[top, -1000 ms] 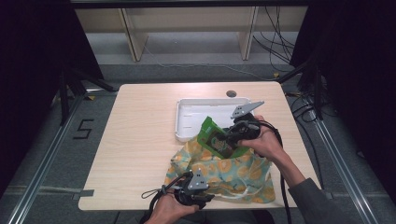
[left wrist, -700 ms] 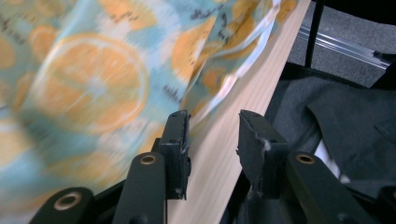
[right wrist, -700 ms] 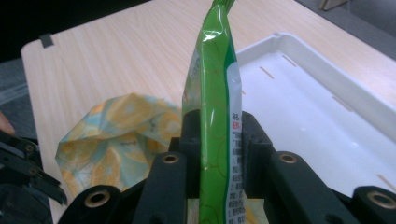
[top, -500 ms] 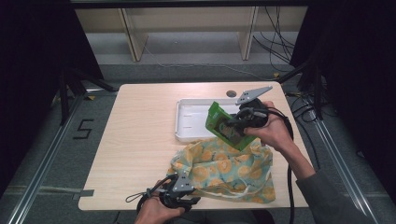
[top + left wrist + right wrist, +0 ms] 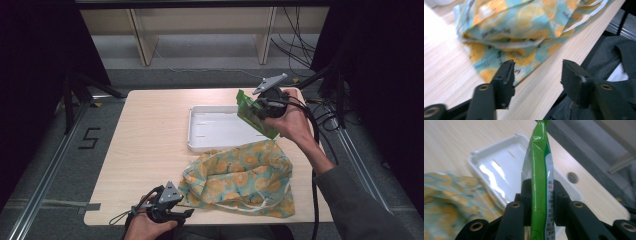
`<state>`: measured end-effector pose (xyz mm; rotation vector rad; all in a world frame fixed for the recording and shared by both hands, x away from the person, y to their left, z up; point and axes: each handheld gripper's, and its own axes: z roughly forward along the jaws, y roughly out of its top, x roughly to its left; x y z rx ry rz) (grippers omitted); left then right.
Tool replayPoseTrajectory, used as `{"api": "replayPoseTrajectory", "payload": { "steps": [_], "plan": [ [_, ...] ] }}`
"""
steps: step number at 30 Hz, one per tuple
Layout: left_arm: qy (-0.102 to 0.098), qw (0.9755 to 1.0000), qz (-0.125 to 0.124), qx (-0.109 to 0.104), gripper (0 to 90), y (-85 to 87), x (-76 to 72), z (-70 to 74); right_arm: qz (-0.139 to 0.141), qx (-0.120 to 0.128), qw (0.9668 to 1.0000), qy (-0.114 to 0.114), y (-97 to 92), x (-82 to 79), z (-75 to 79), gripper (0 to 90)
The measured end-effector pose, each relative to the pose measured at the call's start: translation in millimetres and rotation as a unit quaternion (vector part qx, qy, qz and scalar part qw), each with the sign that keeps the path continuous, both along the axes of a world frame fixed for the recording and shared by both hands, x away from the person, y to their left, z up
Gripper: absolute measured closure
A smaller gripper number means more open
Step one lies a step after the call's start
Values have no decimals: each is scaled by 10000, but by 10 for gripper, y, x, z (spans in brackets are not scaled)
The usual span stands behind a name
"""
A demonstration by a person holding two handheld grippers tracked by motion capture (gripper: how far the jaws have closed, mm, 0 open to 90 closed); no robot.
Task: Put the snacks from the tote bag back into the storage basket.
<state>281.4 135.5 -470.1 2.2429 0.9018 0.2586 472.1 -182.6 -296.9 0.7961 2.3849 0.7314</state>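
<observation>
dark room w/ shelving legs and loose cables across the top of the high view; centre frame is a pale wood table (image 5: 150, 145), and that's where your work sits.

status: the green packet (image 5: 252, 112) is out of the bag and up in the air, upper right of the high view, over the right end of the white tray (image 5: 200, 135). your right gripper (image 5: 261, 107) has it. in the right gripper view the jaws are clamped flat on both faces of the packet (image 5: 537, 182), which stands edge-on and upright between them, tray (image 5: 496, 167) below and behind it, no contact w/ the tray yet. so pickup looks done, placing not.

the fruit-print drawstring bag (image 5: 245, 177) lies slumped on the table, lower centre-right of the high view, just below the tray's near edge. can't tell if anything else is inside; it looks fairly flat.

your left gripper (image 5: 172, 207) is at the bottom edge of the high view, by the bag's lower left corner. in the left gripper view its jaws stand apart w/ nothing between them, the bag's hem (image 5: 506, 45) just ahead, table edge running under them. it's near the cloth, not gripping it.

left to do, as i judge it: lower the packet into the tray and let go. tray looks empty, so plenty of room. if more stuff is in the bag, the left will need to pinch the hem again first.
</observation>
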Motion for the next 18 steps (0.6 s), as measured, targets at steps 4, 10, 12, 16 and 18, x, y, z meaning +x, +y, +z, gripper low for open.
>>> {"api": "replayPoseTrajectory", "payload": {
  "steps": [4, 10, 12, 16, 18],
  "plan": [
    [74, 9999, 74, -52, 336, 44, -43, -27, -456, -471, 9977, -195, 6, 174, -37, 754],
    [52, 9998, 177, -97, 330, 78, -71, -14, -750, -984, 9913, -451, -18, 365, -114, 754],
    [31, 9999, 161, -16, 329, 87, -74, -14, -815, -1181, 9884, -500, -17, 413, -141, 754],
    [6, 10000, 94, 18, 328, 97, -82, -12, -1023, -1207, 9866, -389, -20, 500, -200, 754],
    [-8, 10000, 85, 1, 328, 105, -85, -12, -1052, -1236, 9861, -367, -24, 551, -229, 754]
  ]
}}
